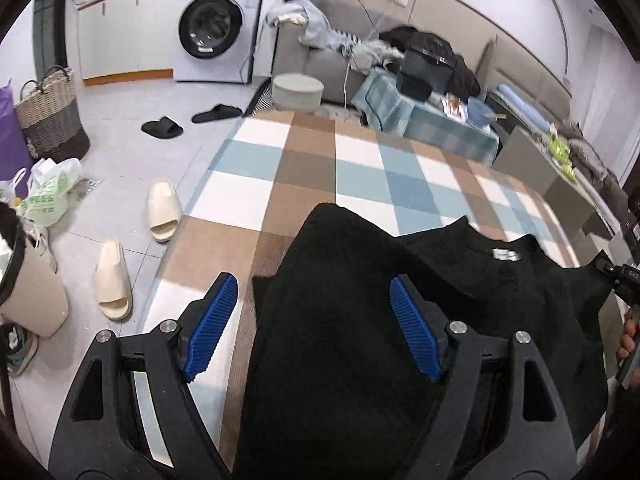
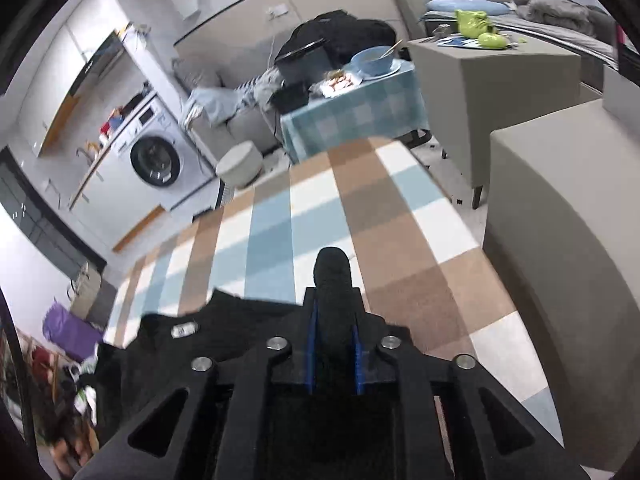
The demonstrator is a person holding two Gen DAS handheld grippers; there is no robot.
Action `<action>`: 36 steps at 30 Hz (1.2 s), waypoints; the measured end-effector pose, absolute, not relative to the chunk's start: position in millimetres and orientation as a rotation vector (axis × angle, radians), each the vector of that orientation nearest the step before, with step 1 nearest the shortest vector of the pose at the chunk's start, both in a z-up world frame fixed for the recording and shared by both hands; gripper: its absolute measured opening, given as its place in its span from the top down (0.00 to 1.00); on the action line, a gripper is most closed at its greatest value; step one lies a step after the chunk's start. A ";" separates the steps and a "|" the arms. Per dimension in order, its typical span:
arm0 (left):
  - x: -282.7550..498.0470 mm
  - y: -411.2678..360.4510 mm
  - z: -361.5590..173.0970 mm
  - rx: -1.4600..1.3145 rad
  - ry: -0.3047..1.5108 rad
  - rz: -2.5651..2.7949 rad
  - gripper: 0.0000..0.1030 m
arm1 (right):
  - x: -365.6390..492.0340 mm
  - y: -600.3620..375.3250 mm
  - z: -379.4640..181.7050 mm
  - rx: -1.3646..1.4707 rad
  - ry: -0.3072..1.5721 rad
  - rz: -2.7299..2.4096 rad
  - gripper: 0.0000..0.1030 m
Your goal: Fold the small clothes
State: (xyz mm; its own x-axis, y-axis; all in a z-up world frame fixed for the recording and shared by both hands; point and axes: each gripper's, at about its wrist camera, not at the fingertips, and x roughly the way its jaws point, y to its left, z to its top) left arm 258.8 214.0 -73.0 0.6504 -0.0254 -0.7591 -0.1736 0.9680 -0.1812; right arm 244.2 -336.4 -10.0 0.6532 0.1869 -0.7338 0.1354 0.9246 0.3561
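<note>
Currently the right hand-held gripper (image 2: 334,316) pinches a bunched corner of the black sweater (image 1: 352,320) above the checked rug (image 1: 360,160); the left hand-held gripper (image 1: 312,320) gapes wide around cloth and should pinch the matching corner.

Cloth, ribbed pads, bare metal
You see a matt, nubbly black knit garment (image 1: 360,320), ribbed blue pads (image 1: 212,328), and a soft checked cloth surface (image 1: 320,168).

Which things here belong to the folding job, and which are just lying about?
Part of the job:
- black knit garment
- checked cloth it lies on
- left gripper, open around the garment
- right gripper, shut on a bunch of the garment

Lying about:
- cream slippers
- black slippers
- woven basket
- washing machine
- blue bowl
</note>
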 end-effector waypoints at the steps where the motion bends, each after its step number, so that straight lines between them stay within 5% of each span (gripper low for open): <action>1: 266.3 212.6 -77.9 -0.244 0.872 0.091 0.27 | 243.3 -336.0 -10.5 0.391 0.875 0.026 0.74; 3: 279.9 209.4 -86.6 -0.227 0.894 0.103 0.37 | 237.8 -335.2 -12.5 0.379 0.871 0.036 0.68; 5: 292.2 205.9 -92.9 -0.205 0.906 0.096 0.74 | 235.8 -337.9 -13.0 0.364 0.871 0.022 0.61; 7: 298.1 198.6 -95.9 -0.197 0.885 0.074 0.95 | 234.9 -341.8 -16.4 0.377 0.884 0.014 0.60; 13: 270.3 199.7 -65.6 -0.196 0.735 0.078 0.97 | 243.3 -349.3 -26.6 0.437 0.876 0.024 0.60; 17: 241.9 215.2 -37.0 -0.273 0.610 0.090 0.97 | 240.7 -347.8 -18.9 0.451 0.812 0.102 0.92; 21: 232.3 225.5 -26.4 -0.297 0.564 0.119 0.97 | 221.1 -350.0 10.7 0.514 0.582 0.208 0.93; 23: 238.5 230.0 -33.9 -0.305 0.583 0.170 0.97 | 234.9 -347.3 5.9 0.464 0.658 0.032 0.87; 24: 242.5 231.8 -39.0 -0.309 0.604 0.195 0.97 | 244.5 -349.3 -4.0 0.479 0.717 -0.015 0.73; 33: 240.7 248.6 -61.0 -0.360 0.717 0.234 0.96 | 234.3 -346.0 -18.4 0.456 0.836 -0.026 0.62; 36: 234.9 234.7 -60.2 -0.317 0.729 0.203 0.78 | 228.6 -334.4 -21.5 0.359 0.878 -0.001 0.59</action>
State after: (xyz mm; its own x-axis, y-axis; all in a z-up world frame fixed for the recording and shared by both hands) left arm 234.9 234.7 -60.2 0.7294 0.0719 -0.6803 -0.2901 0.9331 -0.2124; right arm 228.6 -334.4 -21.5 0.6428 0.1450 -0.7522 0.1469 0.9403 0.3069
